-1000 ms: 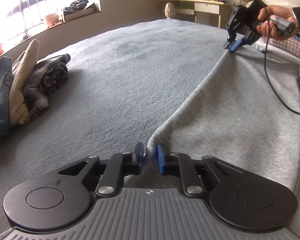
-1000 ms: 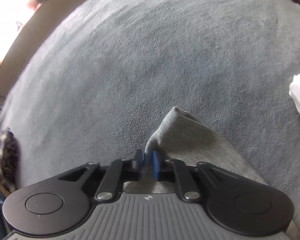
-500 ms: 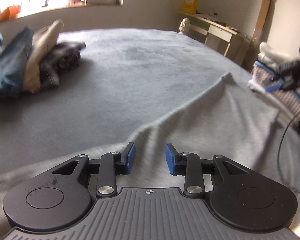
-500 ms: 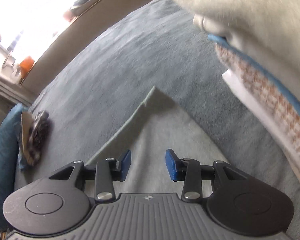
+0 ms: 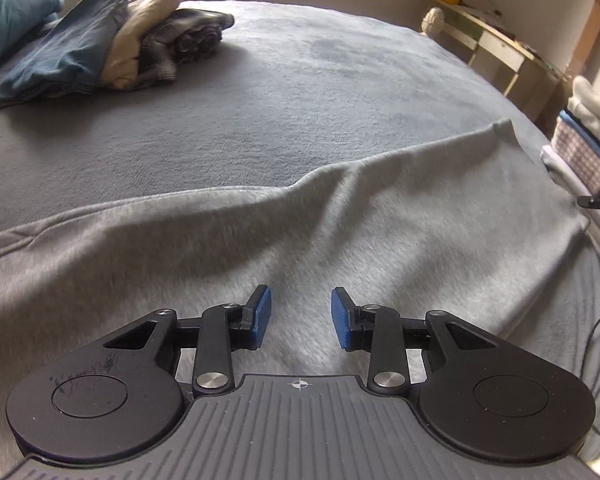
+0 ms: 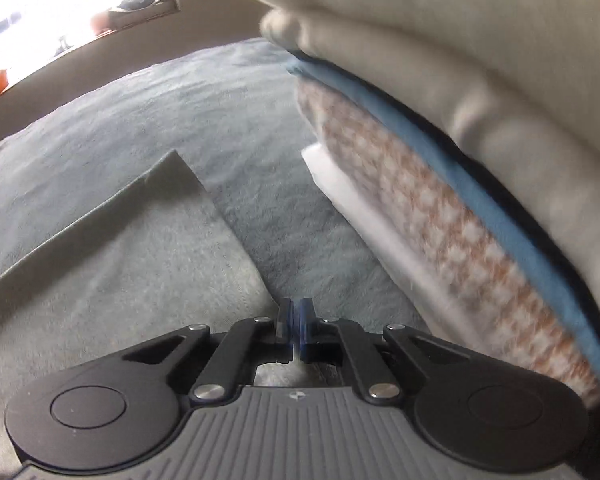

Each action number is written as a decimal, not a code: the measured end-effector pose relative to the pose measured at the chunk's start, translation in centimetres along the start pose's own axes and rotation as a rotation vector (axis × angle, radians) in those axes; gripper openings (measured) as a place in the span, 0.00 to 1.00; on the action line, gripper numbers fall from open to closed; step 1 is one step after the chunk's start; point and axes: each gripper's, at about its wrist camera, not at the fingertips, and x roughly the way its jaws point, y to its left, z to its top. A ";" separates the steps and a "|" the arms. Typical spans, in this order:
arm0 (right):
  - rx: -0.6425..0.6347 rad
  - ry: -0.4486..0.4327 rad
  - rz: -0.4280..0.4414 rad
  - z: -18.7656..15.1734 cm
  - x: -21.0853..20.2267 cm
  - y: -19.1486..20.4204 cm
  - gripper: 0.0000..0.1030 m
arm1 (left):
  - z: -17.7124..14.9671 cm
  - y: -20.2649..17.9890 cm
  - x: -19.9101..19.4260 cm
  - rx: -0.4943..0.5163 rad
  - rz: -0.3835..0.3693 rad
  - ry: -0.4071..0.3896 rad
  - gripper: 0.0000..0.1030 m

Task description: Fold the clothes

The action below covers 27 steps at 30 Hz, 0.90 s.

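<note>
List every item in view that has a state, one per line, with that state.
Grey garment: spread on the bed, rumpled, held by neither tongs.
Left tongs: open, empty, over the garment.
Right tongs: just closed, shut on nothing.
Stack of clothes: folded, beside the garment.
Pile of clothes: loosely heaped at the bed's far side.
Bed cover: laid flat.

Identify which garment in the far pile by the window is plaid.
The plaid garment, rightmost in the pile; the denim piece and beige piece are plain.
</note>
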 end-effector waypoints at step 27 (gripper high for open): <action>-0.359 0.225 0.706 -3.4 1.1 30.5 0.02 | -7.6 -8.0 0.5 0.293 -0.092 -0.014 0.38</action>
